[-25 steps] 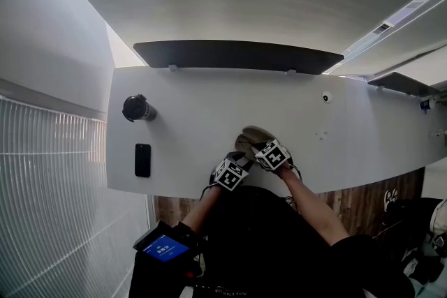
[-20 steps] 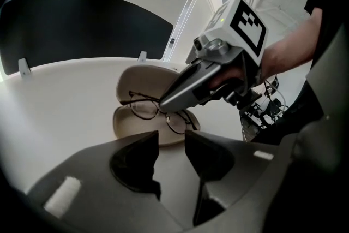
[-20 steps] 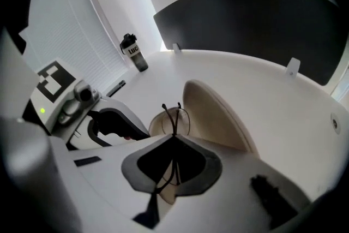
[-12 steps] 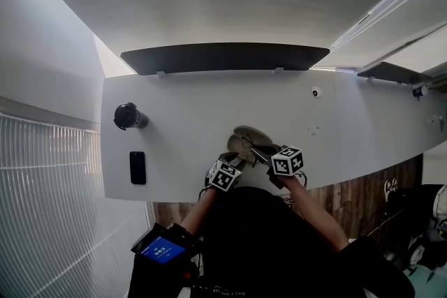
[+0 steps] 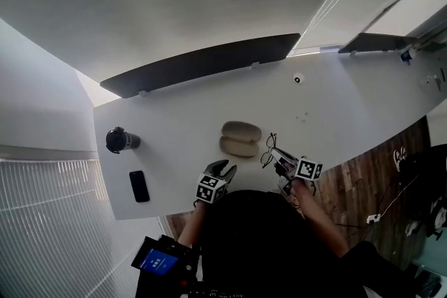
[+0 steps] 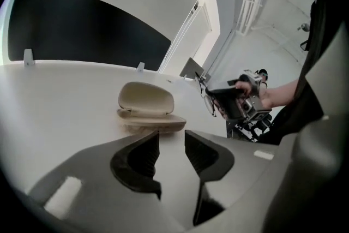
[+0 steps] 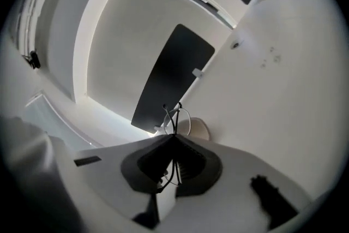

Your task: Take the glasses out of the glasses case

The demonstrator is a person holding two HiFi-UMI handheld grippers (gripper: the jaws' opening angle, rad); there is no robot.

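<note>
Thin dark wire glasses [image 5: 267, 150], perhaps folded, in right gripper's [image 5: 278, 154] tight pinch; left gripper [image 5: 223, 168] agape.

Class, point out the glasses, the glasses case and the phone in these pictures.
glasses [image 5: 268, 151], head view, bridge of the frame.
glasses case [image 5: 241, 130], head view, its open lid.
phone [image 5: 139, 185], head view, middle of its dark face.

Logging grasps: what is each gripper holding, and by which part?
The right gripper pinches the glasses by their thin wire frame, lenses poking past its jaws. The left gripper is open, empty.
</note>
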